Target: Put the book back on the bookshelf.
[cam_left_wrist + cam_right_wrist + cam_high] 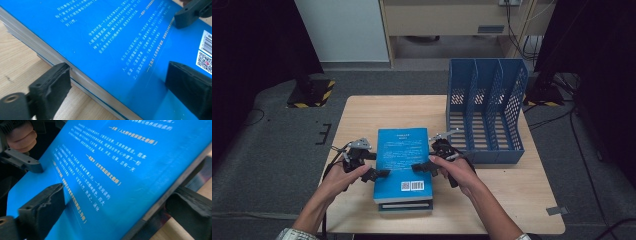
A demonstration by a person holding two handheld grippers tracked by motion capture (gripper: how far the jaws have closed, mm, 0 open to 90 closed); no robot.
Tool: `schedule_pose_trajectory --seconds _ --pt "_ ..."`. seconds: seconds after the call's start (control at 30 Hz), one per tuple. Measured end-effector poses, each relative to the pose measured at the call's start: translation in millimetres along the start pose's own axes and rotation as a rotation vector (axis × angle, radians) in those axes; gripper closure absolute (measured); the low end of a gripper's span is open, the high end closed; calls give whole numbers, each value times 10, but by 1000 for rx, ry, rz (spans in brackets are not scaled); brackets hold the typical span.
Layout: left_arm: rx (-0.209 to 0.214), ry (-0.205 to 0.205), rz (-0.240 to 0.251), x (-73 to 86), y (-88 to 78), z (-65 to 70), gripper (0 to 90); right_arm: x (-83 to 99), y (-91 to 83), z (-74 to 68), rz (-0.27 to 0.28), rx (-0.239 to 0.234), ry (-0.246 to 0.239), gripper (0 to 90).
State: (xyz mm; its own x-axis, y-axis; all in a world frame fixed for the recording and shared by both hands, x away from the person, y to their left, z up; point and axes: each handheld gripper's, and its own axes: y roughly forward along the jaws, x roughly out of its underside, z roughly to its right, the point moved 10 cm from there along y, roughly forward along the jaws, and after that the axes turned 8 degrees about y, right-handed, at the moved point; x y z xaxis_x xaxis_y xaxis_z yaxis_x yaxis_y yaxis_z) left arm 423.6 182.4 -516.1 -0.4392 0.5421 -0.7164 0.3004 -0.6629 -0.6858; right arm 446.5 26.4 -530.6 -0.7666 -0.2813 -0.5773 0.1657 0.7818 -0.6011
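- Books first: the stack of blue softcover books (403,165) lies flat near the middle of your pale wooden table (362,115), left of the blue perforated plastic file rack (486,112) with upright dividers.
- Your left gripper (379,173) straddles the left edge of the top book (112,50); in the left gripper view one black pad sits beside the page block at the seam with the book below, the other over the cover, so the jaws are wide and I cannot tell whether they press.
- Your right gripper (418,168) reaches in from the right edge; in the right gripper view one jaw lies over the cover and the other under the edge, whose corner stands clear of what lies beneath. Whether the pads bite is hard to judge.
- Hidden: the lower book shows just as a thin strip at the near end, and your hands cover much of both grippers from above.
- Writing: the cover carries rows of white and yellow Chinese text, too small or blurred to read; a barcode (412,186) and a QR code (205,62), cut off at the frame edge, sit at the near right corner.
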Motion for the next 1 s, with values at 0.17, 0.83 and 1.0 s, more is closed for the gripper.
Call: schedule_pose_trajectory --seconds 0.17,0.83,1.0 --pt "8 -7 -6 6 -16 -5 76 -59 -77 -71 4 37 -48 74" --pt "-23 -26 43 -98 -220 -74 543 -228 -173 -244 7 62 -129 189" --pt "-35 -11 32 -114 -258 -68 616 -271 -194 -283 14 56 -143 214"
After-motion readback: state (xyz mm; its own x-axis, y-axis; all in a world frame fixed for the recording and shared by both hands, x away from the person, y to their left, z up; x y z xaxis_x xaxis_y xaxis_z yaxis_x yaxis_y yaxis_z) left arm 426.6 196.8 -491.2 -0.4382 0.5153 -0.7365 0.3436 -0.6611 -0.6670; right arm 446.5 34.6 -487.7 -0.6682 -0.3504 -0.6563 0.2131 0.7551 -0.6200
